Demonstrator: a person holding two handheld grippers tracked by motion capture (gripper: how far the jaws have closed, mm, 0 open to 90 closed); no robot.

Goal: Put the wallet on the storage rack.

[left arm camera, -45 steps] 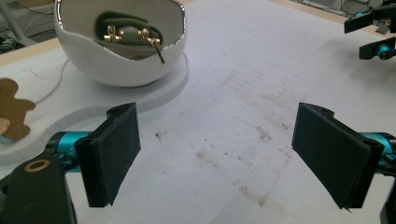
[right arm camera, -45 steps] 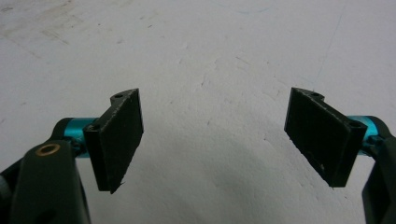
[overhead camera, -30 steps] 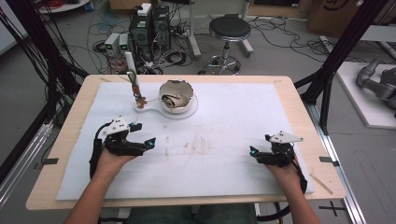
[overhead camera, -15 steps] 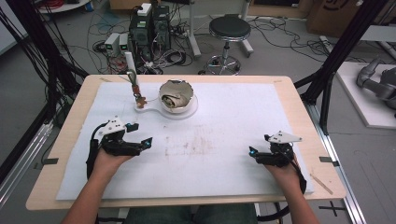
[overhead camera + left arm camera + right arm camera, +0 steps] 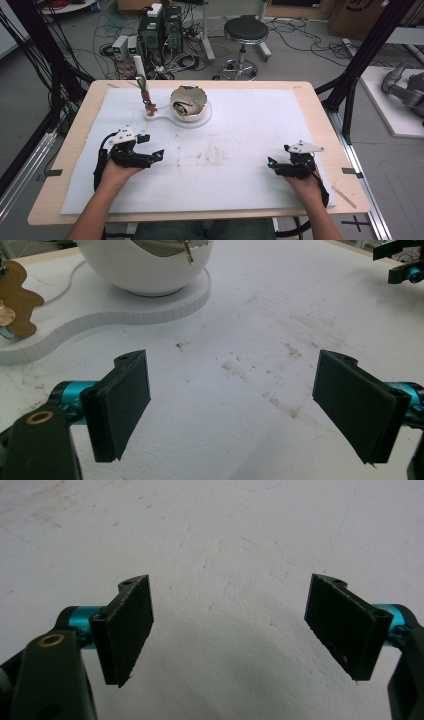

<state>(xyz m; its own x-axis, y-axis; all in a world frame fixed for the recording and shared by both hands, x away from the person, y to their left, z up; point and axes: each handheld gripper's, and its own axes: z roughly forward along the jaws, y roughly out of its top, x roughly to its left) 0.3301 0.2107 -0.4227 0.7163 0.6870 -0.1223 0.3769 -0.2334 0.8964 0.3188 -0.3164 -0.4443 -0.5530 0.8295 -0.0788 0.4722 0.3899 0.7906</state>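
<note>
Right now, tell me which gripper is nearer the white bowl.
The left gripper: it sits below the white bowl, while the right gripper rests far across the table.

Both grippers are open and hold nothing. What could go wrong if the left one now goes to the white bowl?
The bowl is round and looks wider than the left hand-held gripper opens, so it might slip out. It stands on a white base beside an upright stick; a sideways push could knock that stick over.

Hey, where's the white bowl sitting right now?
In the high view the white bowl sits at the table's far side, left of centre, on a white shaped base, beyond the left gripper; the left gripper view shows it at top left.
</note>
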